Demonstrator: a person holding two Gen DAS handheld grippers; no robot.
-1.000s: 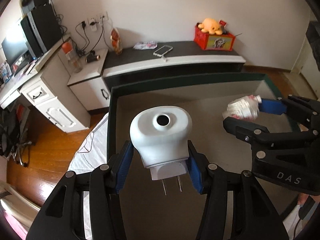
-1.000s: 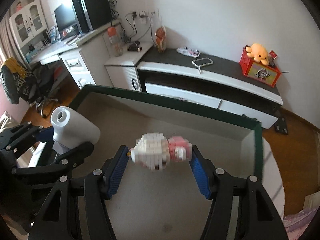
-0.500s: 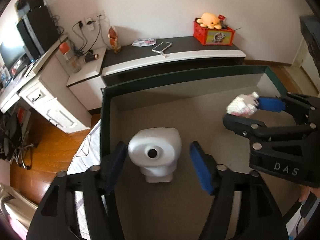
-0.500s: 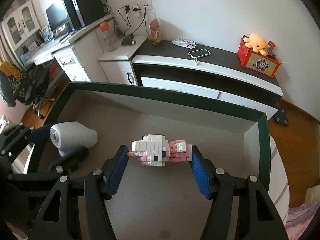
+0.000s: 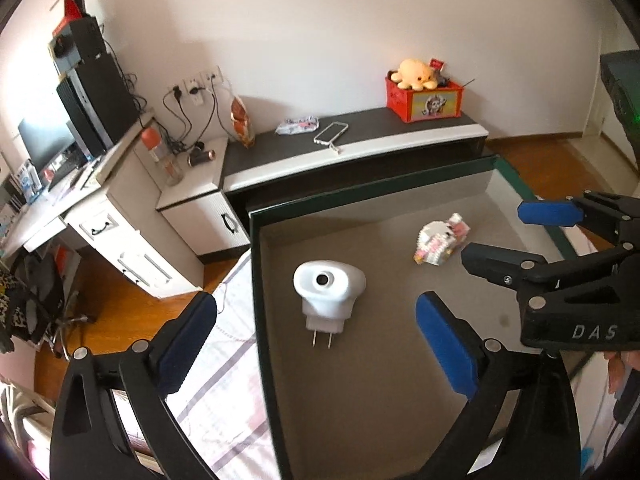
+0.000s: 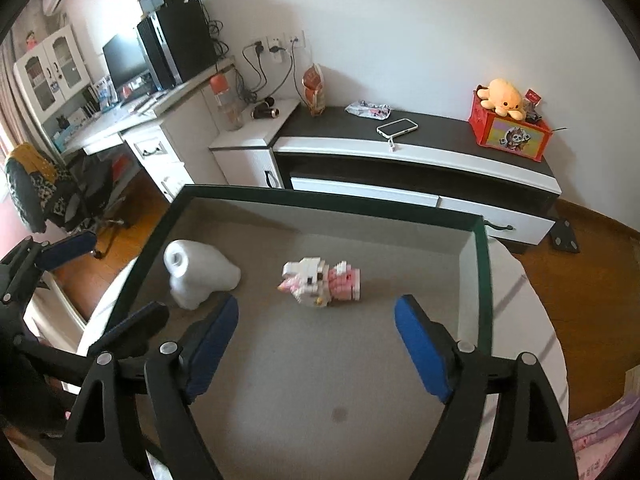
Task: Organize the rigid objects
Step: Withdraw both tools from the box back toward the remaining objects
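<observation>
Green-rimmed grey felt tray (image 5: 256, 280) fills the near ground. At left, the white plastic plug-in adapter (image 5: 328, 292) lies flat beyond the left gripper (image 5: 316, 340) — jaws opening, nothing between. Further right, the white-and-pink brick-built toy (image 6: 320, 282) lies just beyond the right gripper (image 6: 316, 338) — also opening, empty.

You see a smooth, glossy white plastic plug-in device (image 5: 329, 289) with two metal prongs lying on the tray's (image 5: 256, 280) matt grey felt-like floor. At two o'clock from it, the toy (image 5: 440, 239) is studded plastic bricks. Your fingers (image 5: 446, 348) carry matt blue rubbery pads.
</observation>
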